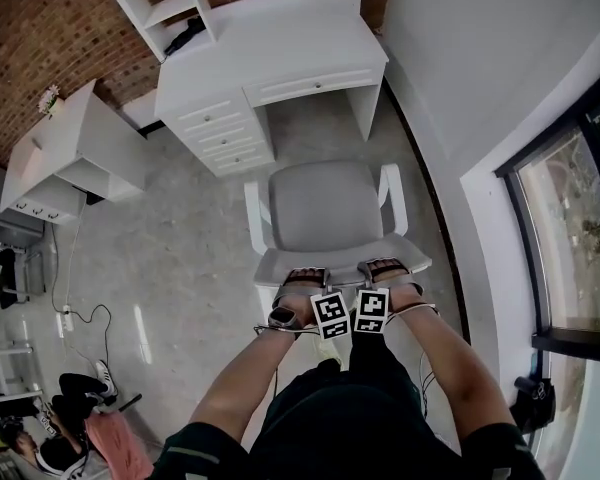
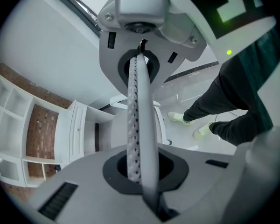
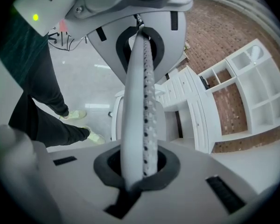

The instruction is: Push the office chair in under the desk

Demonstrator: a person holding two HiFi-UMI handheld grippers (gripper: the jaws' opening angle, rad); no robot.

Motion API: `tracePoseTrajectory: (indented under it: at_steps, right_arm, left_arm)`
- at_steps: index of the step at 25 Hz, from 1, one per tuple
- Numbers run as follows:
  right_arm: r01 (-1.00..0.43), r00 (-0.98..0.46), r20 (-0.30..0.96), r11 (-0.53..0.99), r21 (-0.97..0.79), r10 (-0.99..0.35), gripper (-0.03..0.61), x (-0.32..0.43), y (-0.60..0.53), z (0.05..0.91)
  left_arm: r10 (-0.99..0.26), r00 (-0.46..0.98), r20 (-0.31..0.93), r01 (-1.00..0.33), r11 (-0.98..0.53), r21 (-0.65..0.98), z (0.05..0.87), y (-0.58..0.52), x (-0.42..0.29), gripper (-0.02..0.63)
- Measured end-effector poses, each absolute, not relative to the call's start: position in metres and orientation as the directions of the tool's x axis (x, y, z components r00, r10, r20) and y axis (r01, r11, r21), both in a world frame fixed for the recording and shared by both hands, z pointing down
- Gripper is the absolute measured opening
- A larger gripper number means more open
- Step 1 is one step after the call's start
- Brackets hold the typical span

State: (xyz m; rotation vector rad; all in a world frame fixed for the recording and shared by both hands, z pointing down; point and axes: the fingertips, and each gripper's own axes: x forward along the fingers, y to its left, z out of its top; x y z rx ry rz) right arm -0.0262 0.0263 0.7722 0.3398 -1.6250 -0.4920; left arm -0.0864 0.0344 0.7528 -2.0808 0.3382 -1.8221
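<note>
The chair (image 1: 325, 208) stands on the floor facing the desk's (image 1: 280, 43) kneehole, its seat just short of the desk's front edge. I see both pairs of jaws pressed together on nothing. My left gripper (image 1: 302, 280) and right gripper (image 1: 385, 268) sit side by side at the backrest's top edge, pointing steeply down, with both forearms stretched forward.

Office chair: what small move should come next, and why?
Probably push the office chair straight ahead toward the desk opening. The left gripper and right gripper, both shut, rest on its backrest, and bare floor separates the seat from the desk.
</note>
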Motion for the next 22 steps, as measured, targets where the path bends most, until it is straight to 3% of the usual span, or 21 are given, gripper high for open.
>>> tracePoseTrajectory:
  at_steps: [22]
  right_arm:
    - [0.119, -0.141, 0.863, 0.857, 0.501, -0.484, 0.008, 0.049, -0.123, 0.771]
  left_arm:
    - [-0.383, 0.116, 0.916, -0.013, -0.923, -0.384, 0.752, -0.110, -0.011, 0.008]
